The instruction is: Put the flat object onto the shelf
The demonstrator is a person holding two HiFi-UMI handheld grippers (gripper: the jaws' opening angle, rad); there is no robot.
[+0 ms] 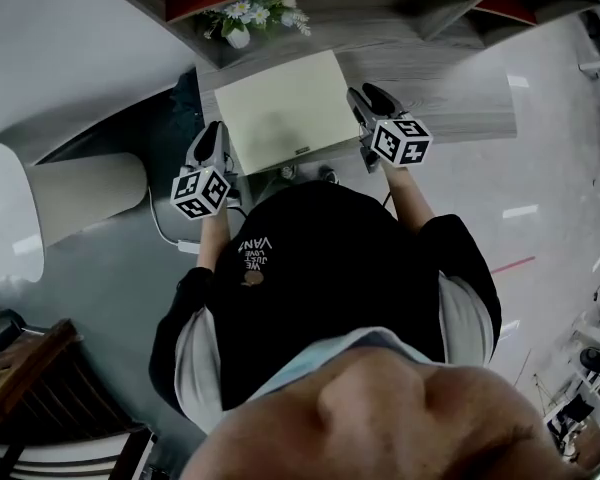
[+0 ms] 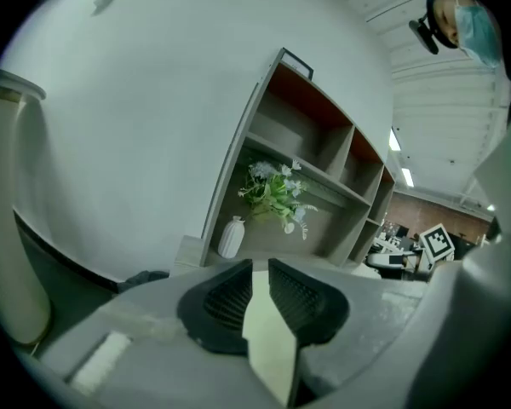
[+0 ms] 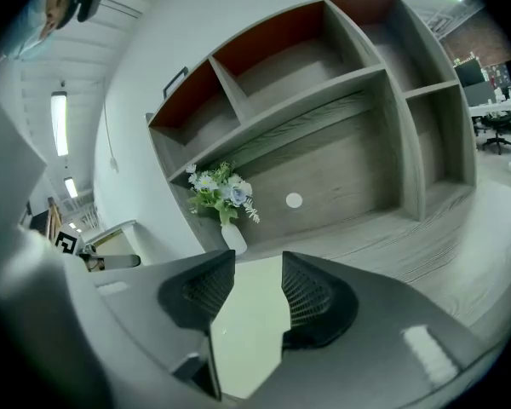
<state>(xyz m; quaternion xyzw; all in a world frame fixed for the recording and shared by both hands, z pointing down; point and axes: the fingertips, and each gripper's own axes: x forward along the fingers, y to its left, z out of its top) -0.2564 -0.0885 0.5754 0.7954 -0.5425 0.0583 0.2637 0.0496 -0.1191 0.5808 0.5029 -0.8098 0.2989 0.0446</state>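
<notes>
The flat object point(image 1: 285, 108) is a cream, thin rectangular box lying on the grey wooden shelf point(image 1: 460, 88), on its lowest board. My left gripper point(image 1: 218, 140) is at its left edge. In the left gripper view the cream flat object point(image 2: 268, 331) fills the narrow gap of the left gripper point(image 2: 260, 267), and the pads look pressed on it. My right gripper point(image 1: 366, 104) is at the box's right edge. There the right gripper point(image 3: 257, 258) stands with its jaws well apart, and the flat object point(image 3: 247, 322) lies loose between them.
A white vase of flowers point(image 1: 242, 18) stands on the shelf just behind the box, left of centre, also the vase point(image 3: 234, 237). Upper shelf compartments point(image 3: 324, 58) rise behind. A pale cylinder point(image 1: 80, 193) lies at the left and a wooden chair point(image 1: 40, 388) stands at the lower left.
</notes>
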